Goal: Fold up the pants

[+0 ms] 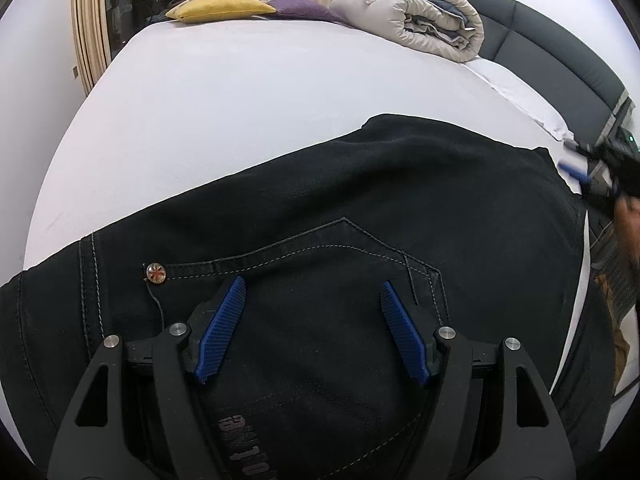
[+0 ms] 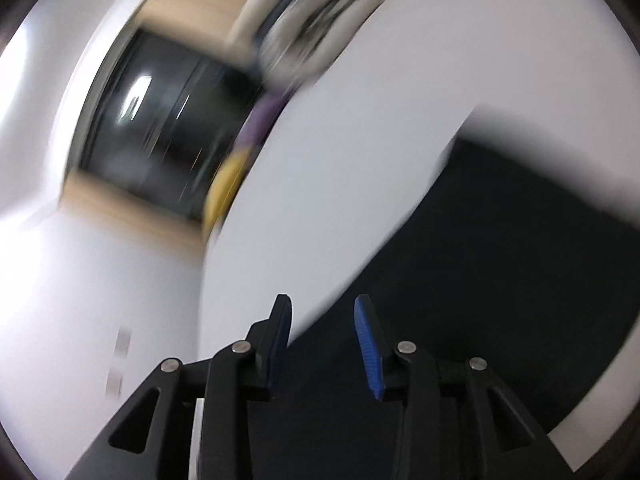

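Black jeans point(image 1: 360, 184) lie spread across the white bed sheet point(image 1: 240, 100), back pocket and a round rivet point(image 1: 156, 273) facing up. My left gripper point(image 1: 313, 282) hovers over the pocket, its blue pads point(image 1: 224, 324) wide apart and open, gripping nothing. At the far right end of the jeans a hand point(image 1: 626, 220) holds the right gripper point(image 1: 576, 170). The right wrist view is heavily blurred. There the right gripper point(image 2: 322, 298) stands open with nothing between its pads, over the edge of the jeans point(image 2: 480, 260).
A rolled beige duvet point(image 1: 416, 12) sits at the far end of the bed by the dark headboard point(image 1: 552, 52). Yellow point(image 1: 220, 8) and purple point(image 1: 304, 8) pillows lie at the far edge, before a dark window with curtains point(image 1: 90, 24).
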A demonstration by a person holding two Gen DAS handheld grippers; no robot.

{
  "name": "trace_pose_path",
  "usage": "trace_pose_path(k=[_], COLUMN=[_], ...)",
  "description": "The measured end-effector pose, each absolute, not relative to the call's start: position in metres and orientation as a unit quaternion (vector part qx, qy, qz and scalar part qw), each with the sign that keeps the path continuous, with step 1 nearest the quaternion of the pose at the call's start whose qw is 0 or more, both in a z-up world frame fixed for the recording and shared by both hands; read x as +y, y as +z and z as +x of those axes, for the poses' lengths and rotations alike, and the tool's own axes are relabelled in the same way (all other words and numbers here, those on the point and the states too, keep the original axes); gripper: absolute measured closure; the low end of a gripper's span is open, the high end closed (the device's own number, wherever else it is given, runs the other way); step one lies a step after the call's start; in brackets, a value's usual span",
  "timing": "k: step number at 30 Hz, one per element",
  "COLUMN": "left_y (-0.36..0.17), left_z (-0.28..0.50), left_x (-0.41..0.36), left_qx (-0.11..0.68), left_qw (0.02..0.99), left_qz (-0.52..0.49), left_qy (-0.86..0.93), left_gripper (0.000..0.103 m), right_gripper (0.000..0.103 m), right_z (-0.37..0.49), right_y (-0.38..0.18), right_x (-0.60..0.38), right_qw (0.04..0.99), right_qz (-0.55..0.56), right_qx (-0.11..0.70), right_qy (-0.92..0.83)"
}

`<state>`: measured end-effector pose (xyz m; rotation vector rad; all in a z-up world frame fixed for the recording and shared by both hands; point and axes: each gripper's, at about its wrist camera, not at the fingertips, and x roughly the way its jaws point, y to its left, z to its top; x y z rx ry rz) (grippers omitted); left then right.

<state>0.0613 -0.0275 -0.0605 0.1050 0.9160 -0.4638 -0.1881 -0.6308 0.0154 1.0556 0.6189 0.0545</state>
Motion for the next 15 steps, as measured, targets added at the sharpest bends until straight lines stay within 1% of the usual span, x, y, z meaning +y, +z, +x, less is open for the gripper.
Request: trace_pose_path(k=[2,4,5,6,7,11,15], left_y=[-0.06,-0.06,-0.06,-0.06,-0.06,-0.061,-0.061], left_z=[0.06,0.061,0.061,0.06,0.06,0.059,0.06], left_x=[-0.028,-0.029,-0.028,-0.028,-0.027,-0.029,-0.028], left_qx=[0.439,0.441,0.441,0.441,0.44,0.437,0.436], left_qw=[0.87,0.869,0.869,0.869,0.87,0.872,0.873], left_qz=[0.053,0.052,0.05,0.048,0.047,0.05,0.047], left_qy=[-0.219,-0.218,-0.218,-0.218,-0.218,-0.213,-0.215], left_gripper=[0.034,0.034,0.034,0.034,0.034,0.034,0.034], right_gripper=[0.066,0.066,0.071,0.09,0.103,0.103,0.103], right_z=[-0.175,-0.163,-0.156,-0.154,-0.154,-0.176,-0.23], right_y=[-0.003,-0.026,-0.038,-0.044,-0.05,-0.06,-0.053], right_x=[-0.57,-0.538,-0.534,-0.536,-0.545,-0.615,-0.692], right_qw=[0.799,0.777,0.773,0.775,0.774,0.785,0.786], right_qz=[0.491,0.495,0.491,0.489,0.491,0.512,0.527], right_qx=[0.332,0.366,0.381,0.383,0.383,0.347,0.311], right_qy=[0.101,0.131,0.127,0.121,0.113,0.031,-0.094])
